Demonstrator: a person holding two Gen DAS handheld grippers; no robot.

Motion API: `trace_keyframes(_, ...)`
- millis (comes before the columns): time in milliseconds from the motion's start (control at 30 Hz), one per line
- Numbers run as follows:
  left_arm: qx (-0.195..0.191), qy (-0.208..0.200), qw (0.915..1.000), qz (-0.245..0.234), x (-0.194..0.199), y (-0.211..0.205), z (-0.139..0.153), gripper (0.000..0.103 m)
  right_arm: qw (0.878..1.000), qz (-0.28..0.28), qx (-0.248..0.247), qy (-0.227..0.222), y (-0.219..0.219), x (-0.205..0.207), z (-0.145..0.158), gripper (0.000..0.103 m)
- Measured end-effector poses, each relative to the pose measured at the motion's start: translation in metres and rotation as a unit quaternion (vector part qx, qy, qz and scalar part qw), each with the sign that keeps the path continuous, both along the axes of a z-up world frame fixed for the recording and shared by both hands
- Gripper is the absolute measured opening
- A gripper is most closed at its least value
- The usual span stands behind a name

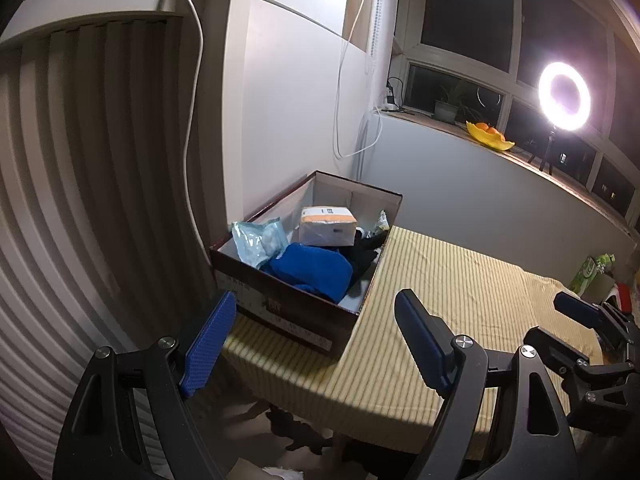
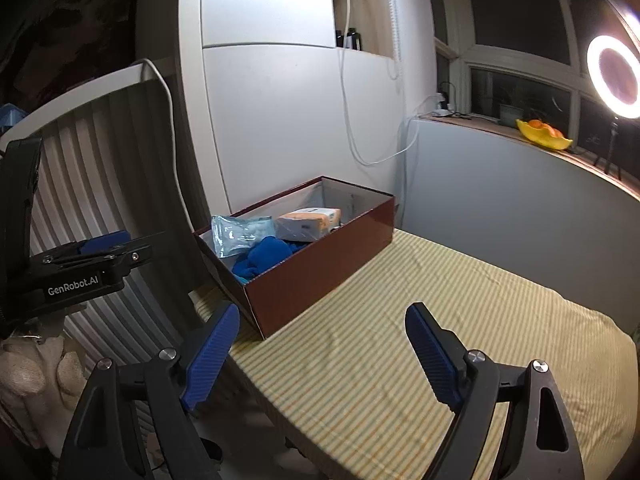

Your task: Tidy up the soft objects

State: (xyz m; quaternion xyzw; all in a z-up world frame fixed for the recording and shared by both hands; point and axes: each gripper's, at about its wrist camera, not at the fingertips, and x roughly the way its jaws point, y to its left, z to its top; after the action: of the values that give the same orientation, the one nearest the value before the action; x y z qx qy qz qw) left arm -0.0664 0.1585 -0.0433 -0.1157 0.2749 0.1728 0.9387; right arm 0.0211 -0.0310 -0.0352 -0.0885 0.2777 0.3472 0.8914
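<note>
The blue cloth (image 1: 310, 270), tissue pack (image 1: 328, 226) and plastic bag (image 1: 256, 242) sat in the brown box (image 1: 296, 312) on the striped table (image 1: 452, 292). Both claws, left (image 1: 312, 340) and right (image 2: 320, 354), hung wide open, holding nothing.

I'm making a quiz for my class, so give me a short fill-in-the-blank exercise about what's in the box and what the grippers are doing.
1. The blue cloth lies inside the dark red ____.
2. Both the left gripper and the right gripper are open and hold ____.
3. The box stands on a ____ tablecloth.
4. The tissue pack in the box has an ____ band.

Missing words: box; nothing; striped; orange
</note>
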Motion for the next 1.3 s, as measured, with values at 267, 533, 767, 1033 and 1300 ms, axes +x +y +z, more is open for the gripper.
trace_keyframes(267,0.005,0.004,1.0,-0.006,-0.005,-0.009,-0.001,0.082,1.0,-0.013,0.0,0.002,-0.016,-0.004,-0.002,0.084)
trace_keyframes(533,0.002,0.008,0.9999,-0.009,-0.004,-0.011,-0.002,0.082,1.0,-0.014,0.002,0.006,-0.02,-0.004,-0.006,0.084)
trace_keyframes(767,0.002,0.012,0.9999,-0.009,-0.001,-0.012,-0.004,0.082,1.0,-0.016,0.001,0.011,-0.023,-0.002,-0.009,0.084)
trace_keyframes(1033,0.001,0.012,0.9999,-0.003,-0.001,-0.01,-0.005,0.082,1.0,-0.018,-0.003,0.012,-0.023,-0.001,-0.013,0.084)
trace_keyframes(1300,0.001,0.012,0.9999,-0.004,0.0,-0.011,-0.005,0.082,1.0,-0.02,0.0,0.015,-0.028,0.001,-0.014,0.084)
